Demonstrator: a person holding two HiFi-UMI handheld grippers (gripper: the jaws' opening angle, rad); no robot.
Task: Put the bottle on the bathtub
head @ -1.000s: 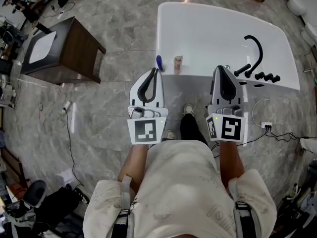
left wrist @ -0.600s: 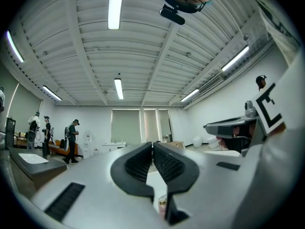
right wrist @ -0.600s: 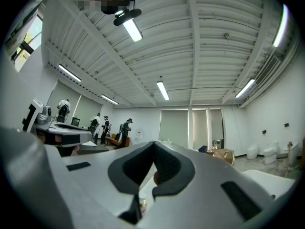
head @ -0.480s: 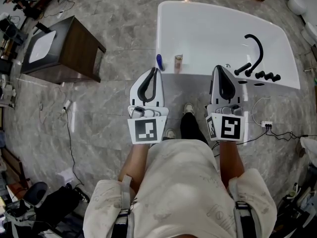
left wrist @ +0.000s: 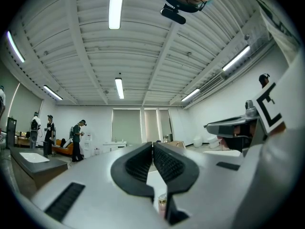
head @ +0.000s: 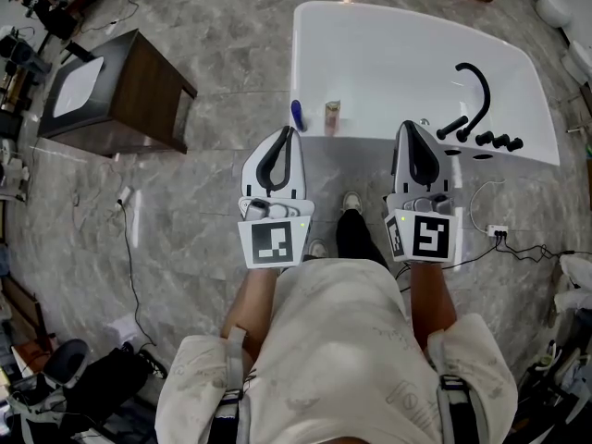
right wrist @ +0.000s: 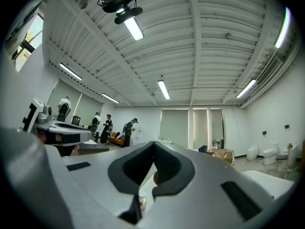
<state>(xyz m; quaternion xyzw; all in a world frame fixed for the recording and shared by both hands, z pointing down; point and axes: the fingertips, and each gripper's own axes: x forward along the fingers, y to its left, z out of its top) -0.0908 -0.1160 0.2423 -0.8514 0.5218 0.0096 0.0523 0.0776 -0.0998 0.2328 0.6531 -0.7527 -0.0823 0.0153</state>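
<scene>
Both grippers held level, side by side, pointing at the bathtub (head: 388, 54), which fills twelve o'clock of the head view. Left gripper (head: 289, 135): in its own view we see the ribbed pads clenched tip to tip, with nothing grasped between them. Right gripper (head: 410, 129): same reading from its own view, pads pressed together at the tips, empty. The bottle (head: 332, 118), small and pale with a tan cap, stands upright on the tub's near rim, clear of both tools; we place it at about one o'clock from the left gripper's tips and ten o'clock from the right's. It also shows low through the gap behind the closed pads in the left gripper view (left wrist: 162, 203). A blue object (head: 297, 116) sits at the rim's corner, at nine o'clock of the bottle, just ahead of the left tips; we cannot tell what it is. Black curved faucet (head: 478, 89) at one o'clock of the right gripper. Dark wooden cabinet (head: 129, 95) on the marble floor at ten o'clock, well apart.
</scene>
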